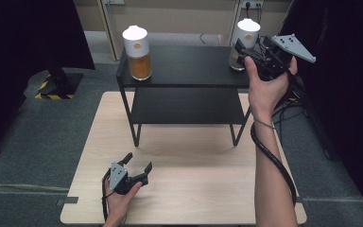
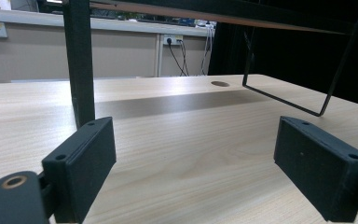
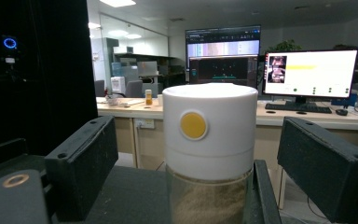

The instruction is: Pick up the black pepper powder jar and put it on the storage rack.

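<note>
Left gripper (image 1: 137, 165) sits nearest me, low on the pale wooden table (image 1: 194, 189), jaws spread wide with nothing between them; in the left gripper view bare tabletop lies ahead of both pads. I read it as parked, kept clear so the other hand can work. Hand rests on the table, wrist flat, gripper pointing forward toward the black metal two-tier shelf (image 1: 184, 66).

Right gripper (image 1: 242, 51) is farther out, forearm stretched up to the shelf's right end, hand wrapped around the body, jaws level. Jaws are apart, not pressing on anything. Clear round jar with a white lid and pale granules (image 3: 209, 154) stands upright on the top tier, centred between and just beyond the pads, untouched. Matching jar with orange contents (image 1: 137, 52) stands at the far left end, well away from both grippers.
</note>
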Available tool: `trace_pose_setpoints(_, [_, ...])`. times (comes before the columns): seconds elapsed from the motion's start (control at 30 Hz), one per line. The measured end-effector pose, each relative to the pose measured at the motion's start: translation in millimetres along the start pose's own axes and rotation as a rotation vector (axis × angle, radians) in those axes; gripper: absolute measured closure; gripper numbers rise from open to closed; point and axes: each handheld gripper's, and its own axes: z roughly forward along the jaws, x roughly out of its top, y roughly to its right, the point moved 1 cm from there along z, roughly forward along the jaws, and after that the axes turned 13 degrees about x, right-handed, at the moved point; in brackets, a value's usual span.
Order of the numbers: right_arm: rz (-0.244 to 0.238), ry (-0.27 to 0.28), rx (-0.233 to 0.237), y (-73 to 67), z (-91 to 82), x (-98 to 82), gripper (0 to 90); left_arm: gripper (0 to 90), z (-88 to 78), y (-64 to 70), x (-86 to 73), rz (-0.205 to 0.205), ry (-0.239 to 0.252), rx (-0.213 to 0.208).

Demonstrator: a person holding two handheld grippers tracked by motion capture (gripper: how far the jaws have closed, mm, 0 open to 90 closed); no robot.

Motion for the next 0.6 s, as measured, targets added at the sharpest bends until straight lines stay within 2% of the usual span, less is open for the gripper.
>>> trace_pose_setpoints(0.23, [0.001,0.003,0.025,-6.2,-13.1,-6.1,12.6,12.2,0.1,0.0,-0.4,-0.005,0.002,-0.002])
trace_pose_setpoints(0.6, [0.0,-0.003,0.039,-14.2,-31.5,-13.2,12.8,12.2,-0.1,0.1,-0.3,0.0,0.002,-0.002])
